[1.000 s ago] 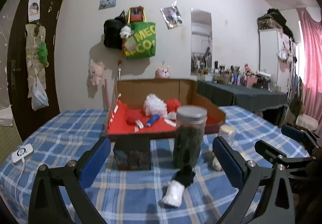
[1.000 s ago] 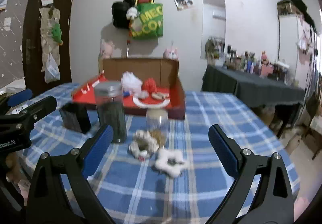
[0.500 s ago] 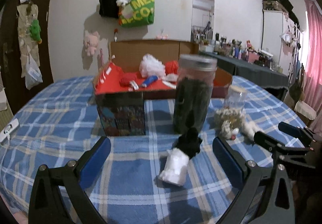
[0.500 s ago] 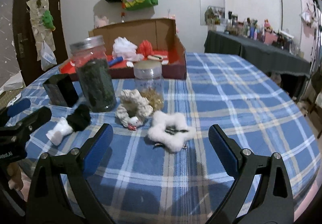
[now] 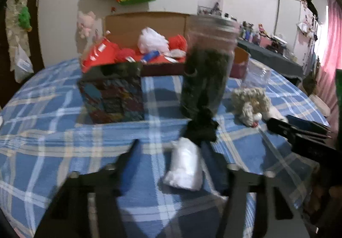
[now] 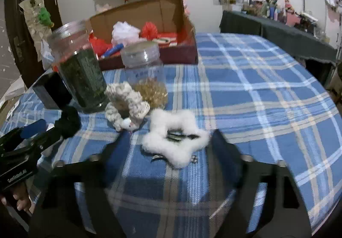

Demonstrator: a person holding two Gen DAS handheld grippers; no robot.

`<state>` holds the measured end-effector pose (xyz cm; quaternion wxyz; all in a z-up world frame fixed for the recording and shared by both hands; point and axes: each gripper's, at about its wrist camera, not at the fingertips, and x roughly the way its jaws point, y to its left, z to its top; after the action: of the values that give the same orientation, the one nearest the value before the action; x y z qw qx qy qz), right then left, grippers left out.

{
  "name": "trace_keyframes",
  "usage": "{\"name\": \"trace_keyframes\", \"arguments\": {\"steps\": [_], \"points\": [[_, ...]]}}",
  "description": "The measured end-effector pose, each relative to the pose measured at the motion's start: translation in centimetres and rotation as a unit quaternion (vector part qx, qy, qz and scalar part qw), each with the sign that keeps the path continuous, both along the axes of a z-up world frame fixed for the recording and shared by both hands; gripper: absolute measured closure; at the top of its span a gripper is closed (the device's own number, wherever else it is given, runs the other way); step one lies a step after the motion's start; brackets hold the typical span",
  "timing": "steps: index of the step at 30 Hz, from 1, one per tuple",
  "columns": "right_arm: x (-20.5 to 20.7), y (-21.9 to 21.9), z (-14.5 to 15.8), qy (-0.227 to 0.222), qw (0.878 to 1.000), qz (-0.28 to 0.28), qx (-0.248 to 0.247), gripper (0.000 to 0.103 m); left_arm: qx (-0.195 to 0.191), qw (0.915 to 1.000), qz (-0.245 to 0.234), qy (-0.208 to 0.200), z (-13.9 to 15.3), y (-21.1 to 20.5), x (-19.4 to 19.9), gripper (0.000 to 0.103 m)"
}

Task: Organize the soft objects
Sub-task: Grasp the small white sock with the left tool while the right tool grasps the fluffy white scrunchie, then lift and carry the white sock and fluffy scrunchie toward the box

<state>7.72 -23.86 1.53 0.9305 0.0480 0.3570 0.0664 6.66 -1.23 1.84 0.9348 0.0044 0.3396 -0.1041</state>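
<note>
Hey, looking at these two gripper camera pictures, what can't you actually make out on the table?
- Left wrist view: motion blur smears the white and black soft piece, so whether the left gripper, its jaws closing, touches it is unclear.
- Left wrist view: the small jar is partly hidden behind the tall dark jar.
- Right wrist view: the dark box is partly covered by that tall jar.
- Right wrist view: the small jar's printed label is too small to read.

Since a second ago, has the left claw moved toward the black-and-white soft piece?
Yes. The left claw has dropped toward the black-and-white soft piece, which now lies between its closing fingers; the dark jar behind looms larger.
</note>
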Motion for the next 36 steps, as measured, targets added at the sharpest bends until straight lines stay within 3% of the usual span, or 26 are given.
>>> {"name": "trace_keyframes", "arguments": {"steps": [4, 6, 18, 25, 36], "points": [[-0.1, -0.4, -0.1, -0.002, 1.0, 0.015, 0.021, 0.046, -0.015, 0.9996, -0.02, 0.01, -0.1, -0.3, 0.0, 0.082], [-0.4, -0.4, -0.1, -0.004, 0.999, 0.023, 0.025, 0.047, -0.003, 0.9997, -0.024, 0.001, 0.2, -0.7, -0.4, 0.084], [-3.2, 1.1, 2.3, -0.059, 0.996, 0.06, 0.037, 0.047, -0.013, 0.9991, -0.038, -0.015, 1.5, -0.8, -0.8, 0.087], [-4.6, 3.3, 3.4, -0.095, 0.991, 0.093, 0.019, 0.047, -0.018, 0.9987, -0.042, -0.023, 2.2, -0.5, -0.9, 0.087], [-5.1, 5.4, 3.5, -0.103, 0.986, 0.132, 0.004, 0.047, -0.027, 0.9974, -0.06, -0.031, 2.9, -0.6, -1.4, 0.087]]}}
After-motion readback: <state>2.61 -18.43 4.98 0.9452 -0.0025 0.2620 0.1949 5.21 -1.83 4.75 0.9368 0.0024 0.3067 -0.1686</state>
